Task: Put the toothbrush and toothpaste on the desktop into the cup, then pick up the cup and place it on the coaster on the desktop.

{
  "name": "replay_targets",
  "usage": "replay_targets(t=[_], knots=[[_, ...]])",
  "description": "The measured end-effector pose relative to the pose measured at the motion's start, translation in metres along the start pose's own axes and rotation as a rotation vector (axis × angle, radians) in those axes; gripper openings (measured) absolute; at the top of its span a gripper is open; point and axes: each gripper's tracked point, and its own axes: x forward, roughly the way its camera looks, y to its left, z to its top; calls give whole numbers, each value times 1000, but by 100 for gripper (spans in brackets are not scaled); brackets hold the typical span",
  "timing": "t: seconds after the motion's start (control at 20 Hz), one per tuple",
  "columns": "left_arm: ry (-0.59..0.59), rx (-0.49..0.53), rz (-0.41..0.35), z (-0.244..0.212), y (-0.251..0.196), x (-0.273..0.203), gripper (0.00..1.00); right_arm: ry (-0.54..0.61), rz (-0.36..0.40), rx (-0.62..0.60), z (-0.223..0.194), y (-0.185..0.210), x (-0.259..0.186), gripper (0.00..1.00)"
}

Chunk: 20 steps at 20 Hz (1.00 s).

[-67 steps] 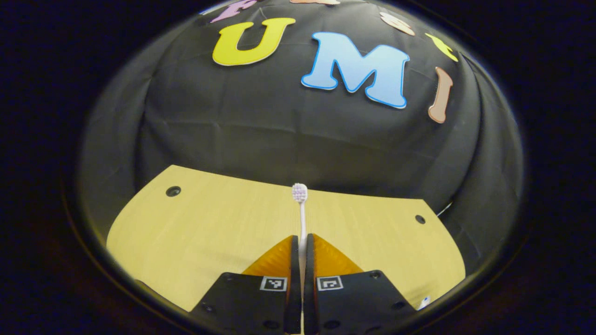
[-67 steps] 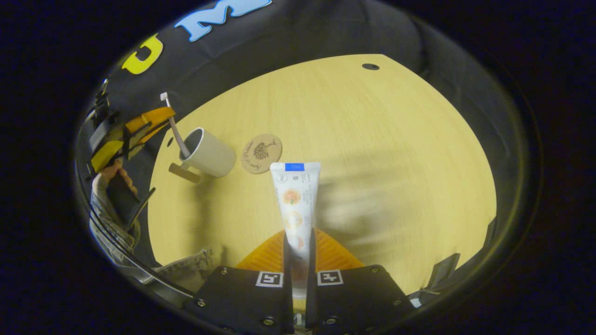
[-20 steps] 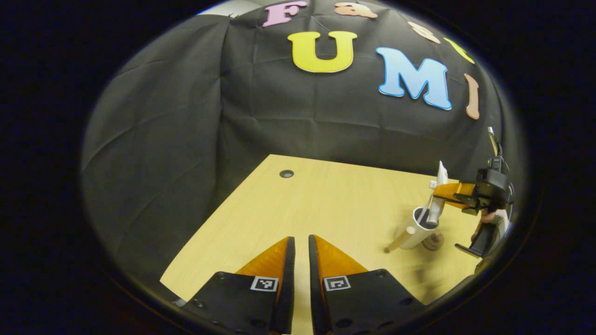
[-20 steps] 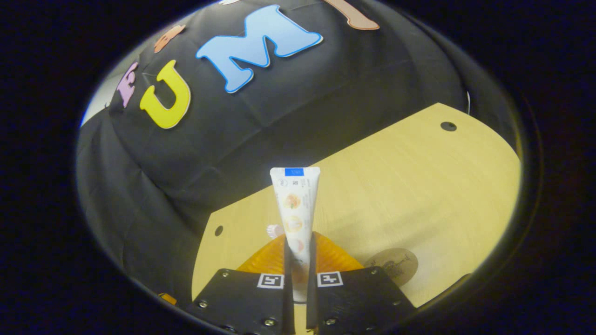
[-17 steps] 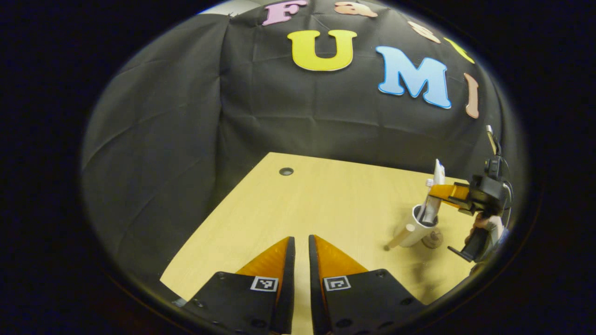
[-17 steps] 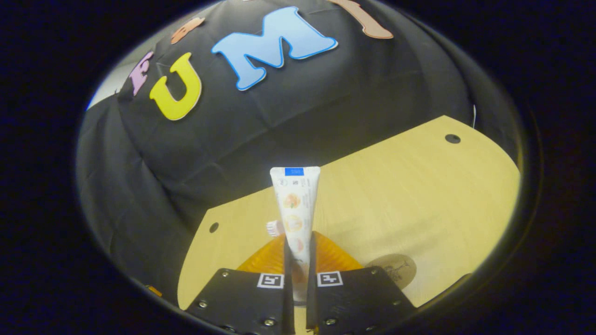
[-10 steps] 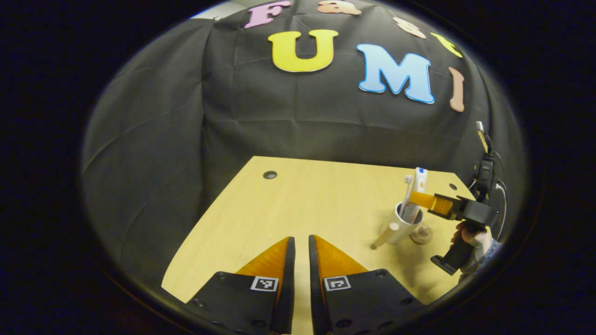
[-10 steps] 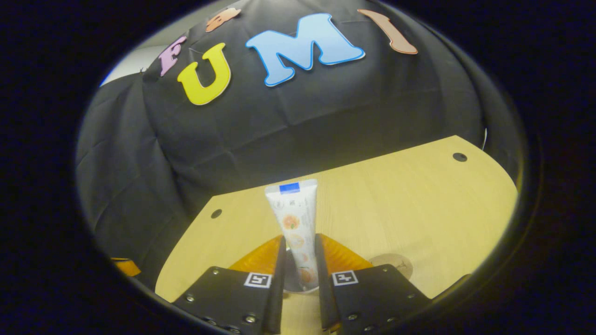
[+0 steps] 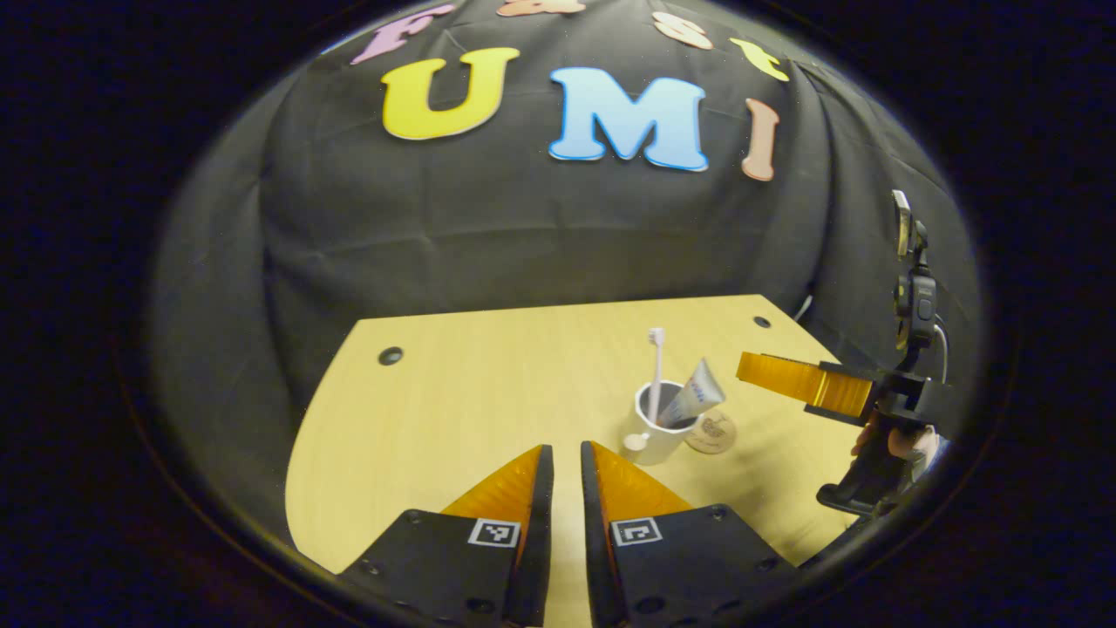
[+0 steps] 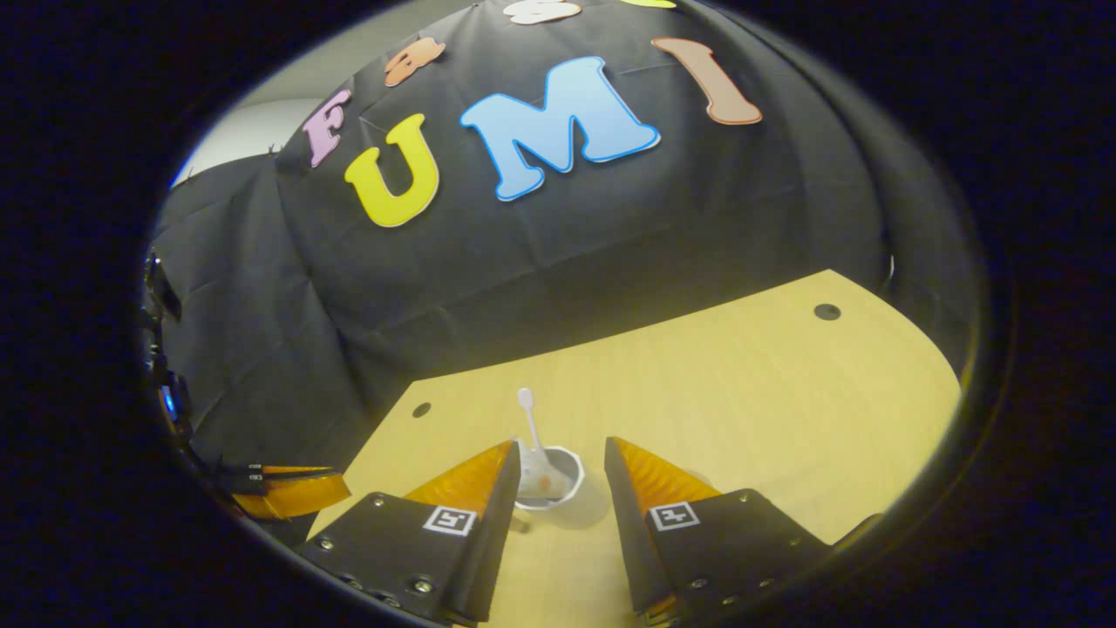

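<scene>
A white cup [image 9: 660, 439] with a wooden handle stands on the wooden table [image 9: 453, 410]. The toothbrush [image 9: 656, 365] stands upright in it, and the toothpaste tube [image 9: 695, 402] leans out to the right. The round coaster [image 9: 712, 433] lies just right of the cup, touching or nearly so. My left gripper [image 9: 561, 452] hovers near the table's front edge, shut and empty. My right gripper [image 10: 562, 460] is open above the cup [image 10: 551, 487], which shows between its fingers with the toothbrush [image 10: 529, 425] rising from it. In the left gripper view the right gripper [image 9: 789, 377] is right of the cup.
A hand [image 9: 876, 436] holds the right gripper at the table's right side. Small dark holes [image 9: 390, 355] sit near the table's far corners. The black cloth wall rises behind the table. The left gripper [image 10: 292, 491] appears at the lower left of the right gripper view.
My right gripper has opened and let go of the toothpaste, which now leans in the cup, and has drawn back. The left gripper view has swung right toward the cup.
</scene>
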Motion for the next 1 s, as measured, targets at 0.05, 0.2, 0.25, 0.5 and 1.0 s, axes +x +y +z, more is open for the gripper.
replay_targets(t=[0.05,0.2,0.25,0.5,1.0], knots=[[28,23,-48,-3,-9,11,30,4,-24,9,-3,-15,-11,58],[128,102,-158,-13,-31,35,33,21,-102,47,-17,-62,-46,58],[158,132,-180,-17,-34,42,33,28,-130,60,-22,-77,-58,58],[318,330,-305,-32,-49,69,41,40,-274,131,-42,-139,-113,54],[614,548,-355,-79,-48,125,46,35,-444,241,-67,-197,-177,54]])
